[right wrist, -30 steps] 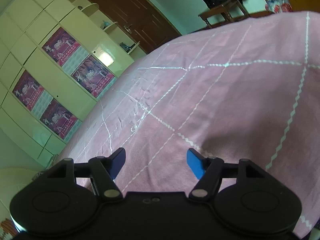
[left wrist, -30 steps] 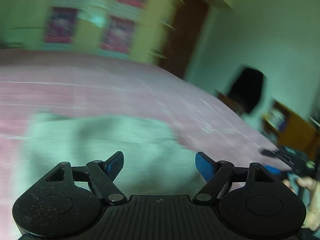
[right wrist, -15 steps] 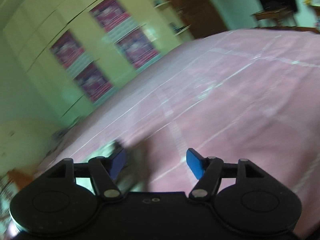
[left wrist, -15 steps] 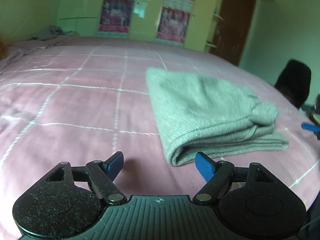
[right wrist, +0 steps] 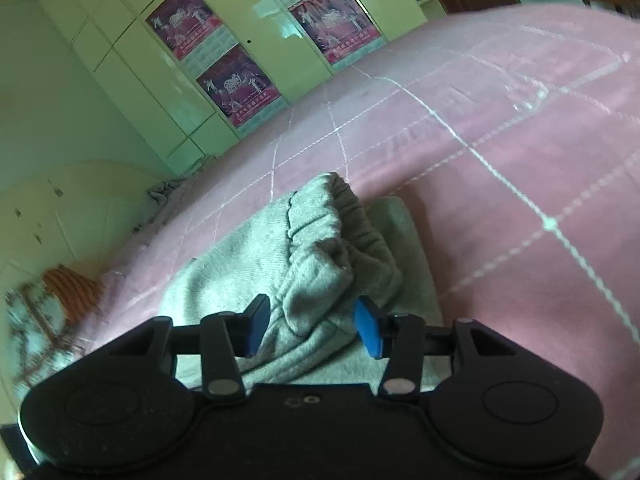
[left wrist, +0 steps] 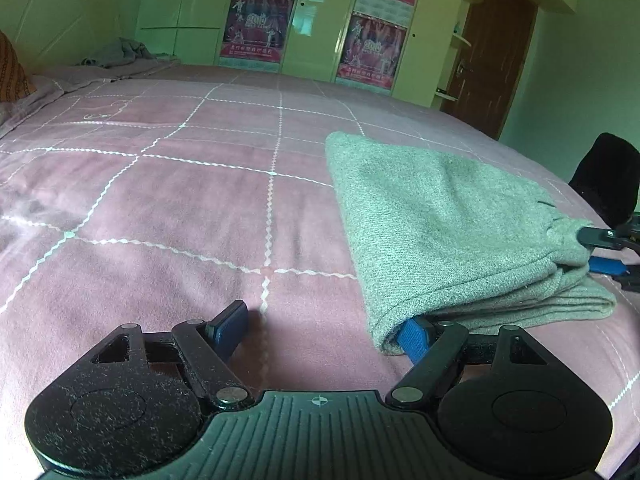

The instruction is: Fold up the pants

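- Right, the folded grey knit pants [left wrist: 436,216] lie in a flat bundle on the pink quilted bedspread with white stitched grid lines [left wrist: 180,208], towards its right side in the left wrist view.
- The left gripper [left wrist: 324,328] sits low at the bundle's near corner, fingers spread wide; its right blue pad [left wrist: 414,336] is tucked under the folded edge, its left pad [left wrist: 230,326] on bare bedspread.
- The right gripper [right wrist: 312,328] is at the gathered elastic waistband [right wrist: 320,220], fingers apart, bunched grey cloth sitting between the blue pads [right wrist: 370,332]. Whether the pads touch it is hard to say.
- From the left view, that right gripper shows at the bundle's far right end [left wrist: 604,248].
- Behind the bed stands a pale green wardrobe with magenta posters [left wrist: 256,20] on its doors; nothing of its contents shows.
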`<state>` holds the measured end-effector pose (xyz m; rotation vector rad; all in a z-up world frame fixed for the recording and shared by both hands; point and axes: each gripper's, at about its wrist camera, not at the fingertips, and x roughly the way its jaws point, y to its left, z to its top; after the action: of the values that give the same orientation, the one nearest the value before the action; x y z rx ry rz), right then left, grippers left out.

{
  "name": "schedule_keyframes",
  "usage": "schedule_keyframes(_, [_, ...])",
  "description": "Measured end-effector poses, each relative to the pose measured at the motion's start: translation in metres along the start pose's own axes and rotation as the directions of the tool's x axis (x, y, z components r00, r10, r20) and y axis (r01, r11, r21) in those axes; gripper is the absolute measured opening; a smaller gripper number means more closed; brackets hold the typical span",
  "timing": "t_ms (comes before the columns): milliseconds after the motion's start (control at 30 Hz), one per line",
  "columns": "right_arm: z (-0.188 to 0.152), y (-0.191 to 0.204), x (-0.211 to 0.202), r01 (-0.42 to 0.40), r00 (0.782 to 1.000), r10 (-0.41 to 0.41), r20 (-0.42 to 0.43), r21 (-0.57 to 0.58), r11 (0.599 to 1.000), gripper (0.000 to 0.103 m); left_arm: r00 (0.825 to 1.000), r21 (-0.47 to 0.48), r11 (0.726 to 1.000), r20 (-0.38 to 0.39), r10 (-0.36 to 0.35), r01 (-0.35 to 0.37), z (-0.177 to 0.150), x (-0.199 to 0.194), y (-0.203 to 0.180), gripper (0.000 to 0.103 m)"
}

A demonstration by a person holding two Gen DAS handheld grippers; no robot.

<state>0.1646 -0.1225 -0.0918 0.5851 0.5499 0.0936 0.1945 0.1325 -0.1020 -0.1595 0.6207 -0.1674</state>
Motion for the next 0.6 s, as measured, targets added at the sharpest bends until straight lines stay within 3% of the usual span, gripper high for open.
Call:
schedule_keyframes(100, [0.003, 0.014, 0.007, 0.070, 0.998, -0.069, 0.015, -0.070, 0.995, 0.042, 1.000, -0.002, 1.000, 0.001, -0.001, 0.001, 0.000, 0.000, -0.002, 0.078])
schedule_keyframes(200, [0.002, 0.029, 0.003, 0.077, 0.997, -0.072, 0.035, -0.168, 0.983, 0.015, 1.000, -0.005, 1.000, 0.023, 0.005, -0.005, -0.001, -0.004, -0.003, 0.078])
schedule_keyframes(267, [0.007, 0.029, -0.005, 0.027, 0.999, -0.021, 0.039, -0.162, 0.986, 0.014, 0.999, 0.002, 1.000, 0.039, 0.017, -0.017, -0.001, -0.009, -0.005, 0.078])
schedule_keyframes(367, [0.010, 0.021, -0.029, -0.018, 0.992, 0.029, 0.121, -0.090, 0.996, 0.014, 0.999, 0.008, 1.000, 0.027, 0.025, -0.025, -0.003, -0.007, -0.008, 0.078])
schedule_keyframes(433, [0.005, 0.012, -0.025, 0.018, 0.996, -0.013, 0.088, -0.056, 0.998, 0.017, 0.999, 0.006, 1.000, 0.016, 0.028, -0.028, -0.003, -0.005, -0.008, 0.078])
schedule_keyframes(500, [-0.001, -0.001, -0.016, 0.027, 0.999, -0.028, 0.016, 0.015, 1.000, 0.029, 0.999, -0.001, 1.000, 0.017, 0.028, -0.028, -0.003, -0.006, -0.008, 0.078])
schedule_keyframes(533, [-0.004, -0.006, -0.019, 0.021, 1.000, -0.022, 0.019, 0.053, 0.998, 0.032, 0.999, -0.004, 1.000, 0.021, 0.030, -0.030, -0.003, -0.007, -0.009, 0.078])
schedule_keyframes(600, [-0.008, -0.011, -0.029, 0.010, 0.999, -0.013, 0.039, 0.092, 0.996, 0.061, 0.999, -0.019, 0.999, 0.035, 0.030, -0.029, -0.005, -0.008, -0.010, 0.078])
